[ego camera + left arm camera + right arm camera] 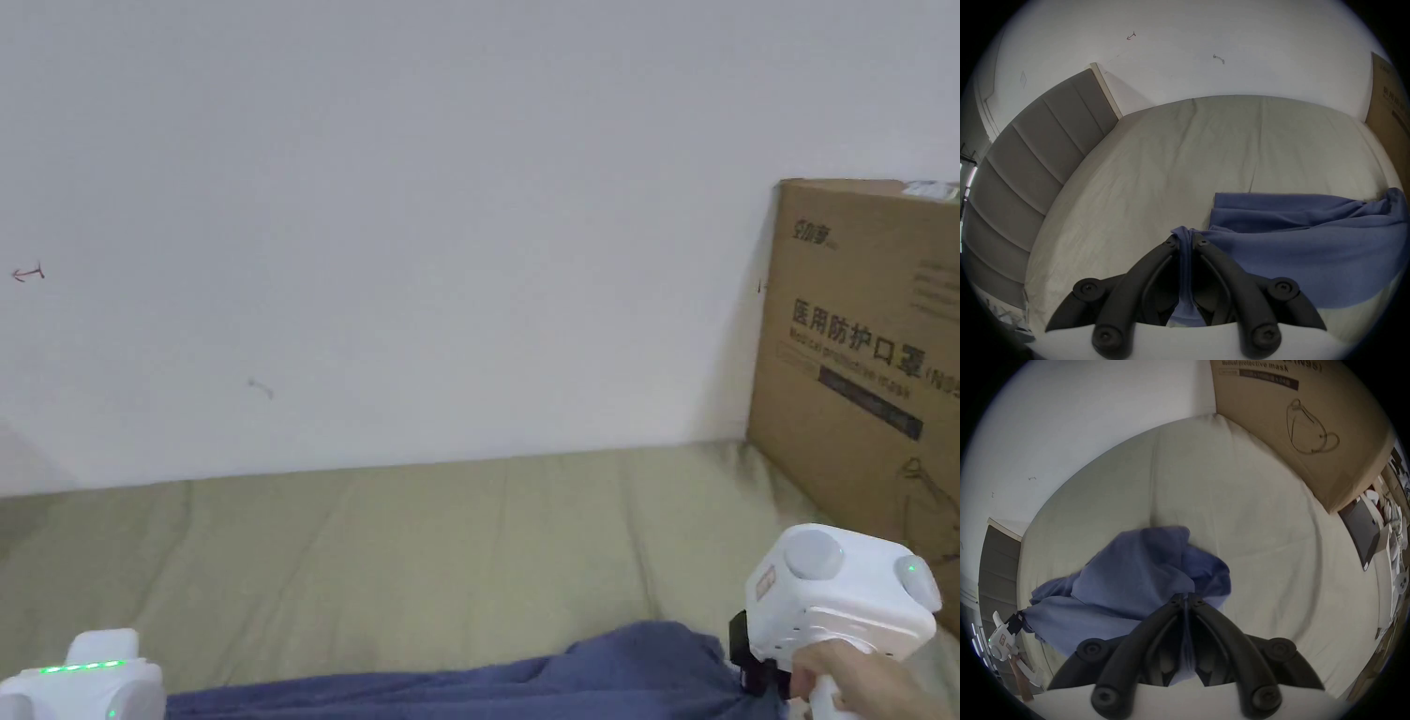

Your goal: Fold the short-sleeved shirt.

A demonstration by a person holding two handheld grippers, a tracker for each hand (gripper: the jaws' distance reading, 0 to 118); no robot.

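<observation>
A blue short-sleeved shirt point(600, 670) hangs stretched between my two grippers just above a pale green bed sheet point(422, 553). In the left gripper view my left gripper point(1185, 240) is shut on a bunched edge of the shirt point(1301, 243), which spreads to the right and folds over itself. In the right gripper view my right gripper point(1185, 600) is shut on another edge of the shirt point(1130, 579), which sags to the left toward the left gripper point(1017, 621). In the head view the right gripper's jaws point(750, 661) bite the cloth; the left gripper's white body point(89, 684) sits at the bottom left.
A large cardboard box point(862, 375) stands on the bed's right side against the white wall point(422, 234). A grey padded headboard point(1033, 158) borders the bed on the left. Clutter and a dark panel point(1361, 530) lie beyond the bed's right edge.
</observation>
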